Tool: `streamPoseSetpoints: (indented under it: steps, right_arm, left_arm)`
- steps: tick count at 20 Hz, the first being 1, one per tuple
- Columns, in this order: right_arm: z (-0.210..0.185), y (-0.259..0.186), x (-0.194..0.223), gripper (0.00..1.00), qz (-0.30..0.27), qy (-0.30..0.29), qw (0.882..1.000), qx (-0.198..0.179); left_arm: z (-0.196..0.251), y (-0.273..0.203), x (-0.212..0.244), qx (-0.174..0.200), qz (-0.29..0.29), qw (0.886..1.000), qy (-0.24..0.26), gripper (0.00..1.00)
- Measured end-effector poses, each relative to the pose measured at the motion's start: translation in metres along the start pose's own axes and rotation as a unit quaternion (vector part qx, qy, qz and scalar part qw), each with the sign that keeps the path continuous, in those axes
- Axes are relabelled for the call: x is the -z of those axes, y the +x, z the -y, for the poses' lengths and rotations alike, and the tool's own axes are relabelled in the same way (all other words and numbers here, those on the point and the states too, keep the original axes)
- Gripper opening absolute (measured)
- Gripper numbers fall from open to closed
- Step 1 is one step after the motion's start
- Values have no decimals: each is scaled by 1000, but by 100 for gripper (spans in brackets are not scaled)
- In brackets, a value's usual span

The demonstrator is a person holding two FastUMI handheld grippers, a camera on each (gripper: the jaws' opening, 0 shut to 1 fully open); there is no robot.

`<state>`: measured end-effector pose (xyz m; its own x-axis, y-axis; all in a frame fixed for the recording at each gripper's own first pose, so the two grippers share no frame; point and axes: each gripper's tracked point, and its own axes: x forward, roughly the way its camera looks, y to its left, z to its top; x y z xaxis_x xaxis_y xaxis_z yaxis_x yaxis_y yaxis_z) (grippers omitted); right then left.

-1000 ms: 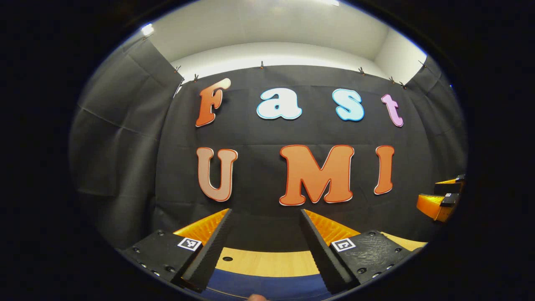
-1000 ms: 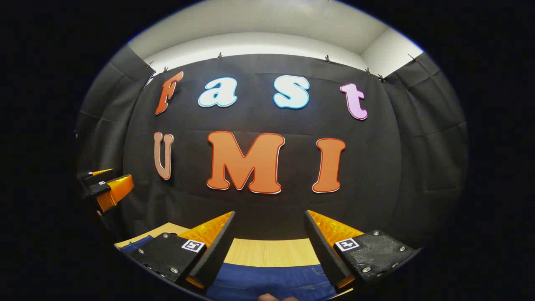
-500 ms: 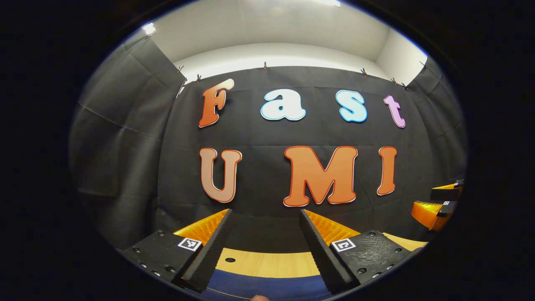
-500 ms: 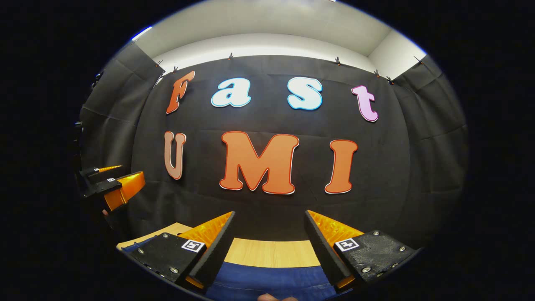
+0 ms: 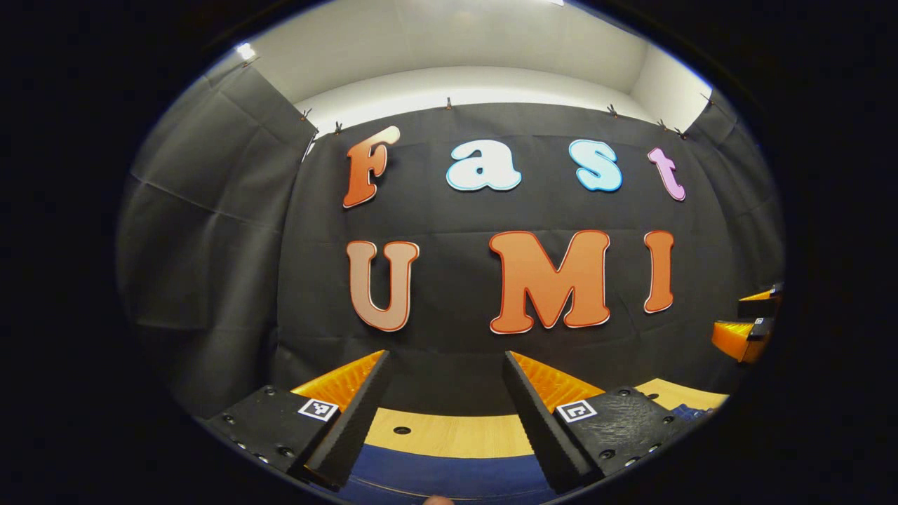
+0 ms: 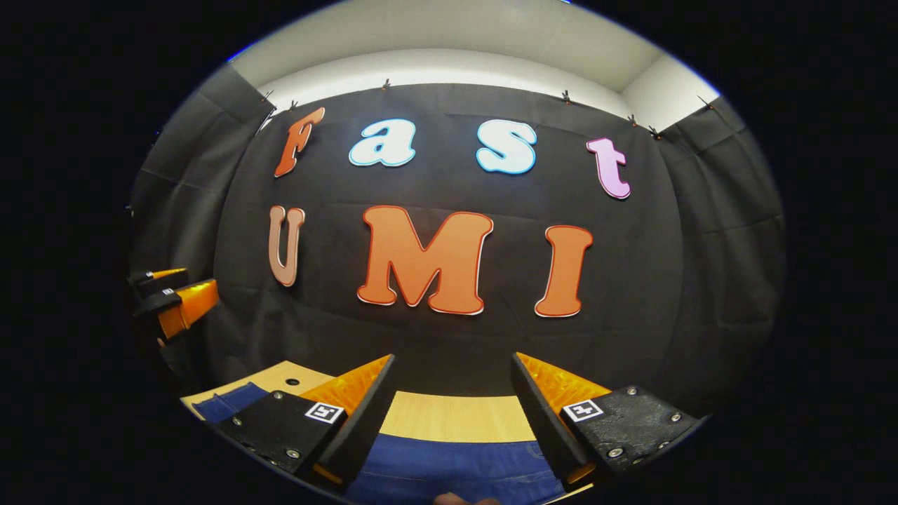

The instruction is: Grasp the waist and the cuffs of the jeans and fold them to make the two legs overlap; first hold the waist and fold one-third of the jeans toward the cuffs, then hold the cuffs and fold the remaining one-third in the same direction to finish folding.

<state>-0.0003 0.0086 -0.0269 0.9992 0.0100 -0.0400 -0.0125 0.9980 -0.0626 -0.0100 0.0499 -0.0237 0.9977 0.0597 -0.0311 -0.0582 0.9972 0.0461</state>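
Blue jeans point(image 6: 449, 466) lie on a light wooden table point(image 6: 456, 417), low in the right gripper view; a second strip of the jeans point(image 6: 221, 402) shows at the lower left. In the left gripper view the jeans point(image 5: 449, 477) are a blue band at the bottom edge. My left gripper point(image 5: 445, 365) is open above the table, with nothing between its fingers. My right gripper point(image 6: 452, 368) is open too, held over the near edge of the denim. Each gripper appears off to the side in the other's view: the right gripper point(image 5: 747, 330) and the left gripper point(image 6: 172, 298).
The black cloth wall point(image 5: 449, 294) rises right behind the table's far edge. A small round hole point(image 5: 401, 430) marks the tabletop, and another hole point(image 6: 292, 382) sits near the left strip of denim. A fingertip point(image 6: 456, 499) peeks in at the bottom edge.
Both views have tipped down slightly, so more table and denim show at the bottom. The grippers stay open and apart from the jeans.
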Motion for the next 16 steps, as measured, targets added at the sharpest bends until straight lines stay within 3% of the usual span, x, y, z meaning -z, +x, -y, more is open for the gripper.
streamPoseSetpoints:
  steps: [3,8,12,16]
  right_arm:
    - [20,4,20,97,-29,4,999,15]
    - [68,4,70,98,-102,24,993,60]
    - [112,-7,111,98,-162,44,981,102]
    - [142,-21,154,98,-226,75,964,116]
  left_arm:
    - [-21,-1,15,-13,-16,1000,19,96]
    - [-70,-8,66,-49,-82,995,0,95]
    - [-107,-21,103,-75,-133,988,0,97]
    - [-125,-34,144,-78,-199,977,-26,97]
